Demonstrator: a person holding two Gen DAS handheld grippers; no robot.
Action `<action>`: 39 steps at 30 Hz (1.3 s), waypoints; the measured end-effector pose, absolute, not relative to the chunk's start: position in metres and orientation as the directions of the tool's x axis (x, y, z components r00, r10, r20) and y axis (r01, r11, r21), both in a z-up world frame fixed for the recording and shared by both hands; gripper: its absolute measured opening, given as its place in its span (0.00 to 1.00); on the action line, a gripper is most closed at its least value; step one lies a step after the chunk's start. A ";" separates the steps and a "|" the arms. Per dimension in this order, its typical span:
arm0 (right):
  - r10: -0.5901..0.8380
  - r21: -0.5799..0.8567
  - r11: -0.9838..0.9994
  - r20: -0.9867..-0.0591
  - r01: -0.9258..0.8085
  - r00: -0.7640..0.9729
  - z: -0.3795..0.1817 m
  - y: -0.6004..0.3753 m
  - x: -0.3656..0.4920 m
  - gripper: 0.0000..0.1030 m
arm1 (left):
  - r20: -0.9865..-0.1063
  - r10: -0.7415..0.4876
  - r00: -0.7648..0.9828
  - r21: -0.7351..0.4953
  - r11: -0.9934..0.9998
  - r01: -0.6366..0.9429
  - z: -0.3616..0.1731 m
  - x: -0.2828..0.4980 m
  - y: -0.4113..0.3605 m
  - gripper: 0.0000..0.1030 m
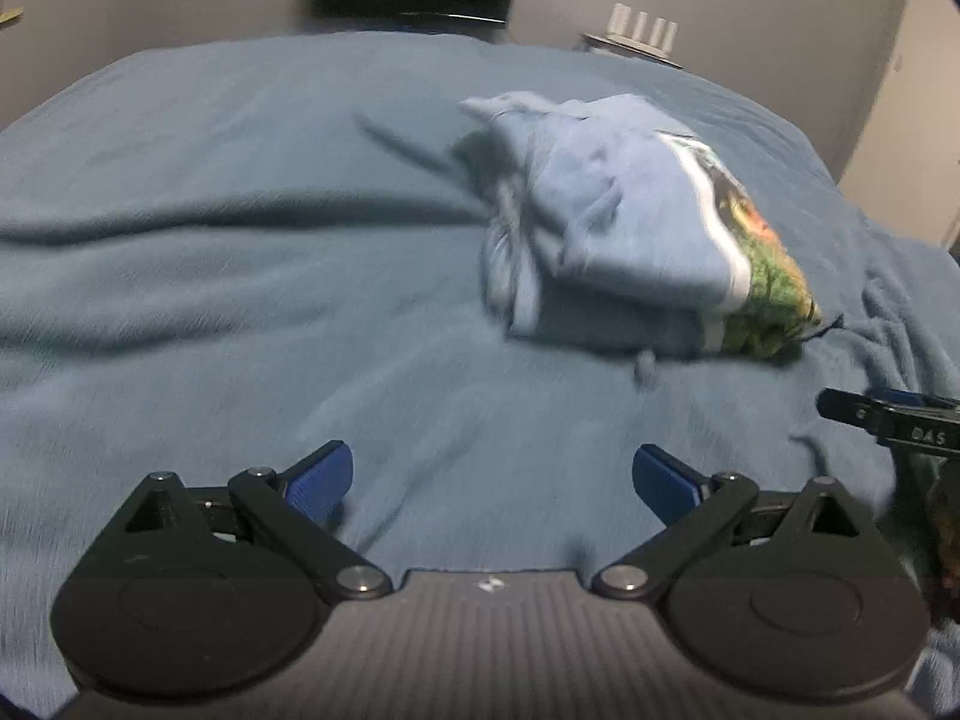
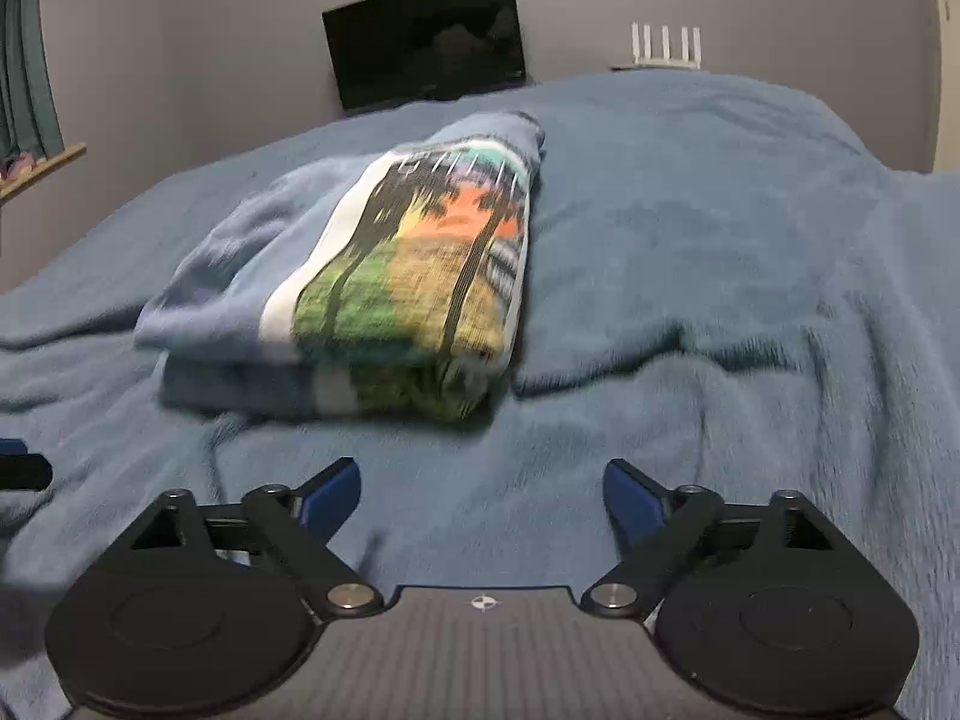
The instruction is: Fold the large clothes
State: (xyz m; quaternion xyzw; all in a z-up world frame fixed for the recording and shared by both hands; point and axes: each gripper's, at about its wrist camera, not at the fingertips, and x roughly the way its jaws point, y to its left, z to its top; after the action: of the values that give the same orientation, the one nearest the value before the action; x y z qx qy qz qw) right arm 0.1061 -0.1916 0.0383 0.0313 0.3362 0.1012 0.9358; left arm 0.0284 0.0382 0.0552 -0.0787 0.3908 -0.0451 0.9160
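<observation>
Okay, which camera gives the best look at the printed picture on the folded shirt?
The right wrist view. There the folded shirt lies with its print facing the camera: palm trunks, an orange sky and green ground. The left wrist view shows mostly plain blue fabric, with the print only a narrow strip along the bundle's right edge.

Under me spreads a rumpled blue fleece blanket, ridged into folds toward three o'clock. At twelve o'clock a dark television stands against the grey wall. At one o'clock is a white router; at nine o'clock, green curtains above a wooden shelf.
</observation>
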 end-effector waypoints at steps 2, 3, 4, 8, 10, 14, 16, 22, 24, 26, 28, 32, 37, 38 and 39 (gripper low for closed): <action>0.200 0.098 0.979 -0.637 -0.179 0.745 0.039 -0.185 0.093 0.97 | -0.712 -0.141 0.688 -0.194 0.981 0.000 0.050 0.024 0.040 0.99; 0.192 0.083 0.980 -0.639 -0.181 0.745 0.039 -0.182 0.087 1.00 | -0.716 -0.138 0.685 -0.196 0.981 -0.008 0.049 0.026 0.041 0.99; 0.183 0.065 0.981 -0.639 -0.184 0.747 0.040 -0.178 0.081 1.00 | -0.711 -0.132 0.691 -0.195 0.981 -0.013 0.047 0.028 0.041 0.99; 0.124 -0.040 0.980 -0.639 -0.193 0.760 0.041 -0.160 0.068 1.00 | -0.649 -0.106 0.753 -0.177 0.984 -0.014 0.043 0.034 0.037 0.99; 0.092 -0.071 0.982 -0.637 -0.177 0.765 0.041 -0.156 0.070 1.00 | -0.637 -0.110 0.763 -0.167 0.986 0.002 0.039 0.041 0.032 0.99; 0.119 0.012 0.990 -0.584 -0.139 0.803 0.040 -0.167 0.080 1.00 | -0.610 -0.142 0.779 -0.100 0.990 0.102 0.030 0.053 0.016 0.99; 0.115 0.034 0.993 -0.550 -0.115 0.827 0.038 -0.170 0.087 1.00 | -0.602 -0.131 0.787 -0.042 0.990 0.133 0.025 0.058 0.007 0.99; 0.107 0.003 0.991 -0.591 -0.130 0.800 0.014 -0.165 0.112 1.00 | -0.656 -0.175 0.735 -0.025 0.977 0.210 0.001 0.079 -0.002 1.00; 0.100 -0.041 0.987 -0.602 -0.155 0.792 0.007 -0.157 0.115 1.00 | -0.656 -0.175 0.734 -0.037 0.979 0.200 -0.004 0.080 -0.001 1.00; 0.089 -0.078 0.982 -0.614 -0.173 0.784 0.000 -0.150 0.116 1.00 | -0.651 -0.168 0.740 -0.026 0.980 0.200 -0.007 0.079 -0.003 1.00; 0.081 -0.095 0.980 -0.617 -0.176 0.783 -0.004 -0.146 0.116 1.00 | -0.646 -0.160 0.746 -0.010 0.980 0.201 -0.009 0.077 -0.006 1.00; 0.093 -0.069 0.982 -0.624 -0.174 0.776 -0.005 -0.149 0.118 1.00 | -0.642 -0.156 0.751 -0.001 0.979 0.202 -0.010 0.076 -0.008 1.00; 0.092 -0.072 0.982 -0.622 -0.174 0.777 -0.009 -0.149 0.119 1.00 | -0.639 -0.155 0.753 0.002 0.979 0.203 -0.011 0.075 -0.008 1.00; 0.092 -0.072 0.982 -0.622 -0.174 0.777 -0.009 -0.149 0.119 1.00 | -0.639 -0.155 0.754 0.003 0.979 0.203 -0.011 0.075 -0.007 1.00; 0.092 -0.072 0.982 -0.622 -0.174 0.777 -0.009 -0.149 0.119 1.00 | -0.638 -0.155 0.754 0.003 0.979 0.203 -0.011 0.075 -0.007 1.00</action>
State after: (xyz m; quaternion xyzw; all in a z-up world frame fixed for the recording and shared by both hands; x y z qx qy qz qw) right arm 0.1192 -0.1491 -0.0094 -0.0631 0.3260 0.0709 0.9406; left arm 0.0752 -0.0074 -0.0109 0.0360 0.3374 -0.0957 0.9358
